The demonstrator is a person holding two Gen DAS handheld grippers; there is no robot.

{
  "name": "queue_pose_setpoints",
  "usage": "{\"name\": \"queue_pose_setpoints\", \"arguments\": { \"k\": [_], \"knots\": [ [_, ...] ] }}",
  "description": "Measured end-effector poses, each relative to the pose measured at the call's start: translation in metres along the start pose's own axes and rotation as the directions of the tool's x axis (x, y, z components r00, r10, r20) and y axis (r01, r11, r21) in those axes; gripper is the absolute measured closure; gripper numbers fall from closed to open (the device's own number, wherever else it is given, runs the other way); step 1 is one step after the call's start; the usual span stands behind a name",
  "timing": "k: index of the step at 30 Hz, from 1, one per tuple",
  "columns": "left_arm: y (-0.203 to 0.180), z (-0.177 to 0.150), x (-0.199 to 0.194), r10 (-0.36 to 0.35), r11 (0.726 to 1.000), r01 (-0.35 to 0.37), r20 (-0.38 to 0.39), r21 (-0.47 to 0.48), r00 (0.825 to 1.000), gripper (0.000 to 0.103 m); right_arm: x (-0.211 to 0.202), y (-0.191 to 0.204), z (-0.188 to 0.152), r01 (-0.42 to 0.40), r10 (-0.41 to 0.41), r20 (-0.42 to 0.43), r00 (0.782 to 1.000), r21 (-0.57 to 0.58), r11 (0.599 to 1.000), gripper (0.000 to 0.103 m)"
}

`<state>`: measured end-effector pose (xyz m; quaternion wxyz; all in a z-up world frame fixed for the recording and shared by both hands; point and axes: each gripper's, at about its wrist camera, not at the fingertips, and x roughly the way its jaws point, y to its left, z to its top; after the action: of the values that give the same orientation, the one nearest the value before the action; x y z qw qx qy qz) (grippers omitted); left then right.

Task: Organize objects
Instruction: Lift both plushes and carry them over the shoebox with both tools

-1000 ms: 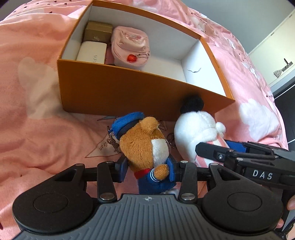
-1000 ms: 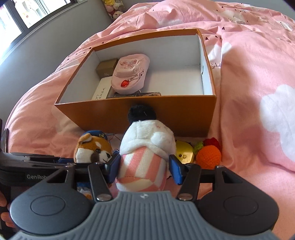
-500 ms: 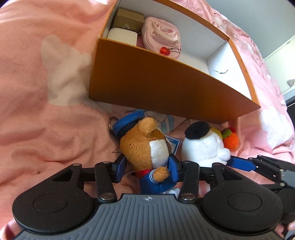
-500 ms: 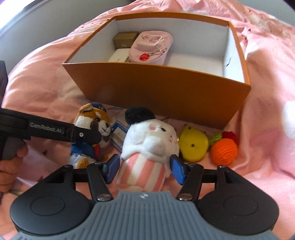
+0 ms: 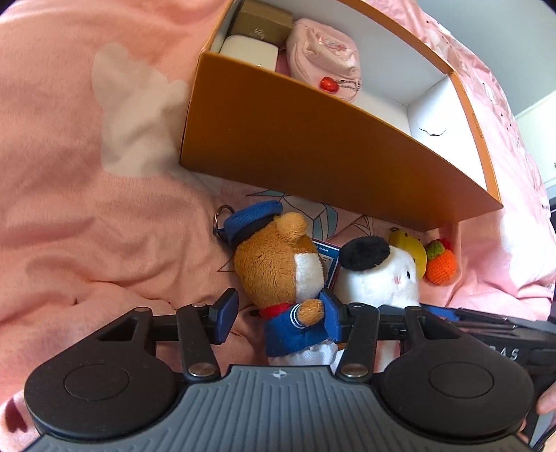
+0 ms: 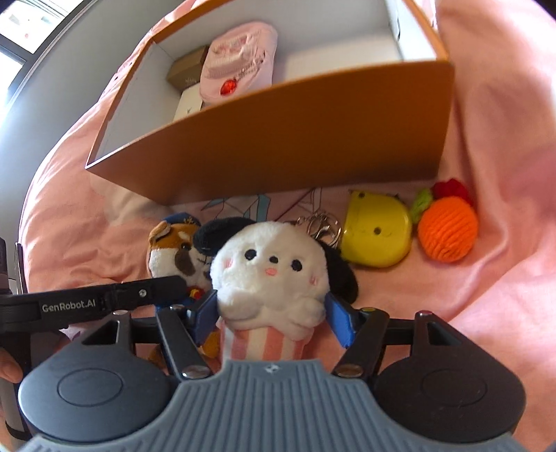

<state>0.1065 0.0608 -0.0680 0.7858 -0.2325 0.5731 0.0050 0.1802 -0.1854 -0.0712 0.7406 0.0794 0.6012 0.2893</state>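
Note:
A brown bear plush in a blue sailor suit (image 5: 278, 271) lies on the pink bedding between the fingers of my left gripper (image 5: 278, 314); the jaws stand wide, the left pad clear of it, so the gripper is open. A white dog plush in a pink striped cup (image 6: 271, 274) sits between the fingers of my right gripper (image 6: 272, 318), which also looks open and loose around it. The dog plush shows in the left wrist view (image 5: 378, 274), the bear in the right wrist view (image 6: 173, 247). The orange box (image 5: 330, 153) stands just beyond them.
Inside the box lie a pink pouch with a red charm (image 5: 325, 55), a white case (image 5: 248, 50) and a gold box (image 5: 264, 21). A yellow case (image 6: 377, 229) and an orange crochet fruit (image 6: 446, 227) rest on the bedding (image 5: 87, 215) right of the plushes.
Both grippers came down in front of the box with their plushes. The left jaws have opened off the bear, and the right jaws have widened around the dog plush.

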Motion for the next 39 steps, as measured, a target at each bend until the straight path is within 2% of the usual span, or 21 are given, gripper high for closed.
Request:
{"name": "queue_pose_setpoints", "arguments": {
  "k": [7,10,12,17,23,27,31,39],
  "knots": [
    [-0.004,0.002,0.013,0.003,1.000,-0.003,-0.022,-0.007,1.000,0.043,0.016,0.005,-0.002,0.026,-0.026,-0.012,1.000,-0.025,0.999,0.032],
    [-0.005,0.000,0.017,-0.006,1.000,0.006,-0.020,-0.014,1.000,0.053,0.023,0.001,-0.001,0.022,-0.022,-0.024,0.999,-0.008,1.000,0.032],
    [-0.006,-0.001,0.015,-0.006,1.000,0.006,-0.010,-0.004,1.000,0.055,0.022,0.001,-0.002,0.018,-0.018,-0.020,1.000,-0.005,1.000,0.034],
    [-0.012,-0.005,-0.001,-0.020,0.999,0.019,0.024,0.048,1.000,0.060,0.008,0.009,-0.007,0.018,-0.018,0.008,1.000,-0.038,0.999,0.040],
    [-0.028,-0.006,-0.035,-0.096,0.989,0.088,0.065,0.122,0.993,0.060,-0.031,0.022,-0.006,0.024,-0.015,0.099,0.995,-0.092,0.995,0.041],
    [-0.039,-0.002,-0.060,-0.161,0.977,0.142,0.111,0.159,0.981,0.060,-0.064,0.030,-0.003,0.035,-0.011,0.177,0.984,-0.132,0.991,0.041],
    [-0.060,0.008,-0.081,-0.220,0.959,0.182,0.168,0.218,0.961,0.060,-0.095,0.039,0.008,0.039,0.004,0.253,0.968,-0.164,0.986,0.041],
    [-0.084,0.045,-0.117,-0.291,0.927,0.203,0.263,0.316,0.920,0.060,-0.138,0.053,0.045,0.053,0.030,0.377,0.926,-0.209,0.977,0.041]
  ]
}}
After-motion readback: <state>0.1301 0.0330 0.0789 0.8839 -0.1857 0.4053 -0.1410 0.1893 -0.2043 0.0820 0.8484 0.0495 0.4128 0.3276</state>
